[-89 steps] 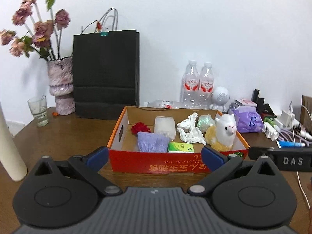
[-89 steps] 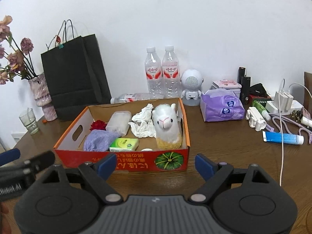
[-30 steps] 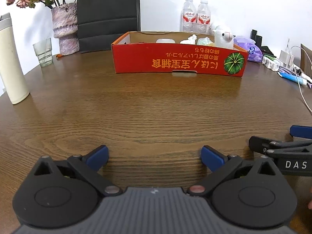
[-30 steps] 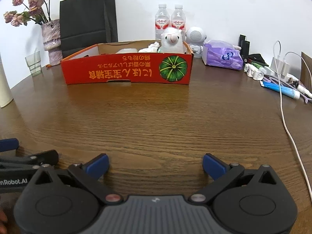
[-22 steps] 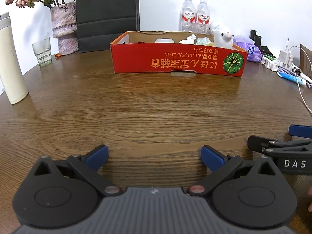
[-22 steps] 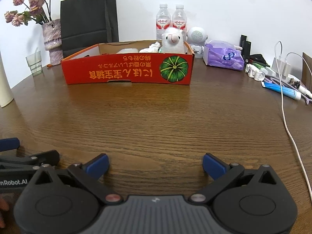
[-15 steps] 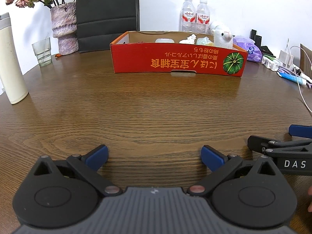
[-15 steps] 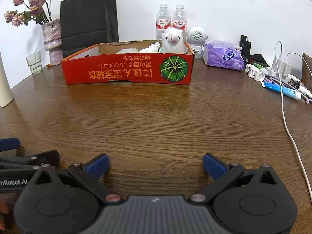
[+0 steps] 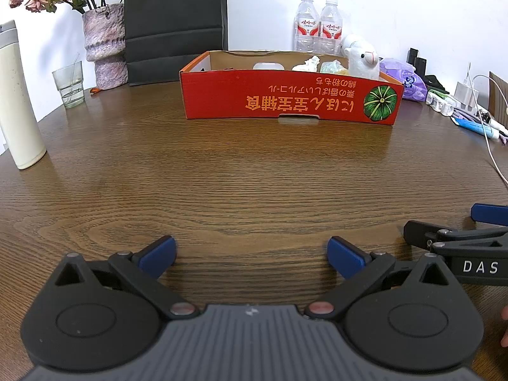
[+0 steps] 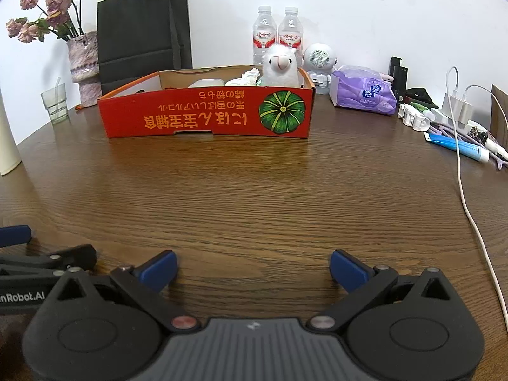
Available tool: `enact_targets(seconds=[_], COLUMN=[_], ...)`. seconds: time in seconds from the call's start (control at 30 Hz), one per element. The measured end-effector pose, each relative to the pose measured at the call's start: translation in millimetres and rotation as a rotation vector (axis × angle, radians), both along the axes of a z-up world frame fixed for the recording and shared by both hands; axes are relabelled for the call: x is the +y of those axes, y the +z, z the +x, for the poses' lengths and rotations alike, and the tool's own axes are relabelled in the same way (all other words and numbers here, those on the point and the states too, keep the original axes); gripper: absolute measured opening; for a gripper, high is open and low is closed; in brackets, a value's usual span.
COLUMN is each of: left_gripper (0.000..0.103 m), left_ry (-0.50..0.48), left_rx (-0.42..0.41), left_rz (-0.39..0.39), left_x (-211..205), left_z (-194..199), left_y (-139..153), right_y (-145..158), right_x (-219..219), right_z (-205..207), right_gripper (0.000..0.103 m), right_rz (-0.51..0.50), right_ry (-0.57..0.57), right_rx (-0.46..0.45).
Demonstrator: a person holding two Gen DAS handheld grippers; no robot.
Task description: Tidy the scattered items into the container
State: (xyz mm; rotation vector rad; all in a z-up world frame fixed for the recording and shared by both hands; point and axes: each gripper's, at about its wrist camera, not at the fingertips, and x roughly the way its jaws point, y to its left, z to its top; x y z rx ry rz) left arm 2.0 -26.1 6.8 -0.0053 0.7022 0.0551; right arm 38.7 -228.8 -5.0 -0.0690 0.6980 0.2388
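Observation:
A red cardboard box (image 9: 285, 103) (image 10: 206, 116) with a green pumpkin print stands at the far middle of the wooden table. Over its rim show a white plush alpaca (image 9: 362, 60) (image 10: 281, 66), crumpled tissue (image 9: 308, 63) (image 10: 246, 77) and a white case (image 9: 268, 65) (image 10: 206, 82); the rest of its contents are hidden behind the front wall. My left gripper (image 9: 250, 255) rests low near the table's front edge, open, with nothing between its fingers. My right gripper (image 10: 252, 270) sits beside it to the right, open and empty too.
A black paper bag (image 9: 174, 22), a vase of dried roses (image 9: 104, 50), a glass (image 9: 68, 84) and a cream tumbler (image 9: 19, 101) stand at the left. Two water bottles (image 10: 277, 35), a white speaker (image 10: 319, 62), a purple tissue pack (image 10: 362, 93), chargers, a cable (image 10: 470, 209) and a blue tube (image 10: 457, 147) lie at the right.
Three seconds ago both grippers were high over the box; they have drawn back and come down to the table's front edge. Over the last second nothing has moved.

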Motion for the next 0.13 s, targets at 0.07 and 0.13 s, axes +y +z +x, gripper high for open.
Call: enact_targets(seconds=[0.07, 0.13], left_gripper=[0.103, 0.103], left_ry=[0.0, 0.0], left_rx=[0.0, 0.0], left_rz=[0.0, 0.001], left_x=[0.1, 0.0], left_z=[0.1, 0.3], left_y=[-0.1, 0.0], right_y=[0.0, 0.0], right_x=[0.0, 0.0], right_z=[0.0, 0.0], right_gripper=[0.103, 0.103], right_rz=[0.0, 0.0], right_ry=[0.0, 0.0], right_rx=[0.0, 0.0])
